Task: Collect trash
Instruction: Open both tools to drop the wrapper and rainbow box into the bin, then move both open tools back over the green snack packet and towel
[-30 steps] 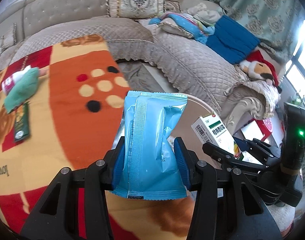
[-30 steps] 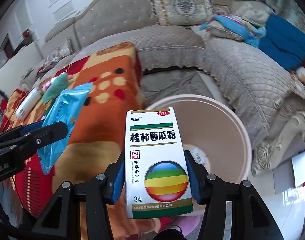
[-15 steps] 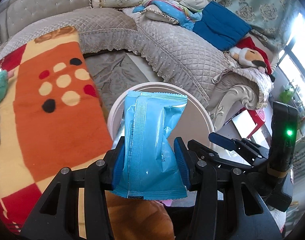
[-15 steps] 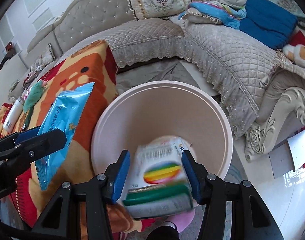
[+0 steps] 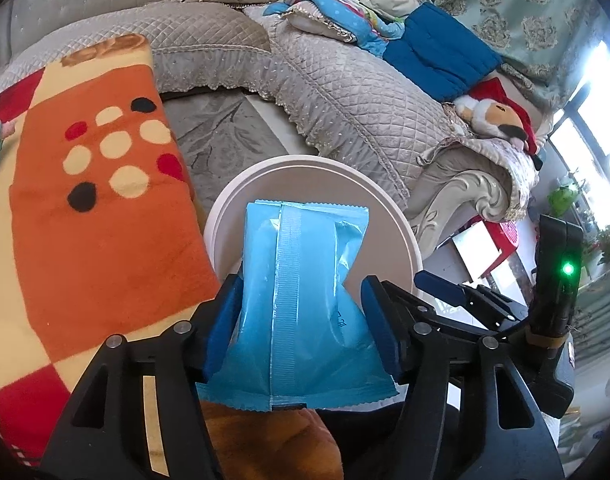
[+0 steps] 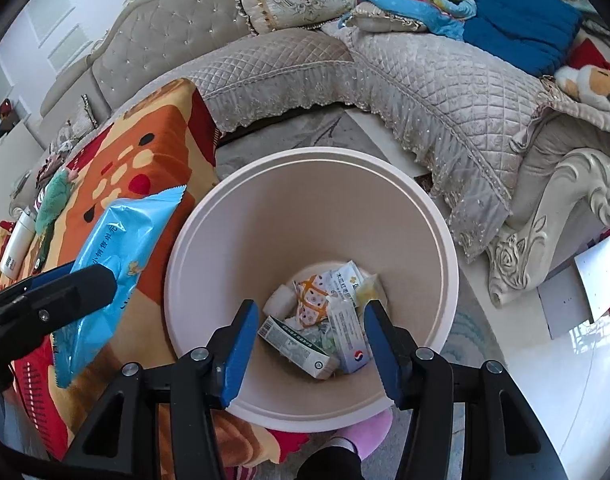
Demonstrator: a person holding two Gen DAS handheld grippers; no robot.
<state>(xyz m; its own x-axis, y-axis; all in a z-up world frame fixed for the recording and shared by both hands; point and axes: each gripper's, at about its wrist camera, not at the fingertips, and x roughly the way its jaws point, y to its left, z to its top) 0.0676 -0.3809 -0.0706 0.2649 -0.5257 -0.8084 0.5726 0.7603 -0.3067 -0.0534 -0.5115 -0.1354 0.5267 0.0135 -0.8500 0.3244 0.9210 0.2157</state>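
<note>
A blue snack packet (image 5: pixel 297 280) stands upright between the fingers of my left gripper (image 5: pixel 299 312), whose jaws are opening. The right pad has come off the packet and the packet sits loose, over the near rim of the pale round bin (image 5: pixel 305 162). In the right wrist view the same packet (image 6: pixel 121 248) hangs just left of the bin (image 6: pixel 313 154). My right gripper (image 6: pixel 309 340) is open and empty above the bin's mouth. Small medicine boxes (image 6: pixel 297 344) and wrappers lie on the bin's bottom.
An orange and red blanket (image 5: pixel 85 220) covers the surface left of the bin, with a green cloth (image 6: pixel 57 200) and a white bottle (image 6: pixel 17 244) on it. A quilted grey sofa (image 6: pixel 425 76) curves behind. A pink slipper (image 6: pixel 365 436) shows below the bin.
The medicine box left my right gripper and dropped into the bin. Both grippers moved over the bin. The left jaws widened and the blue packet slid down slightly.
</note>
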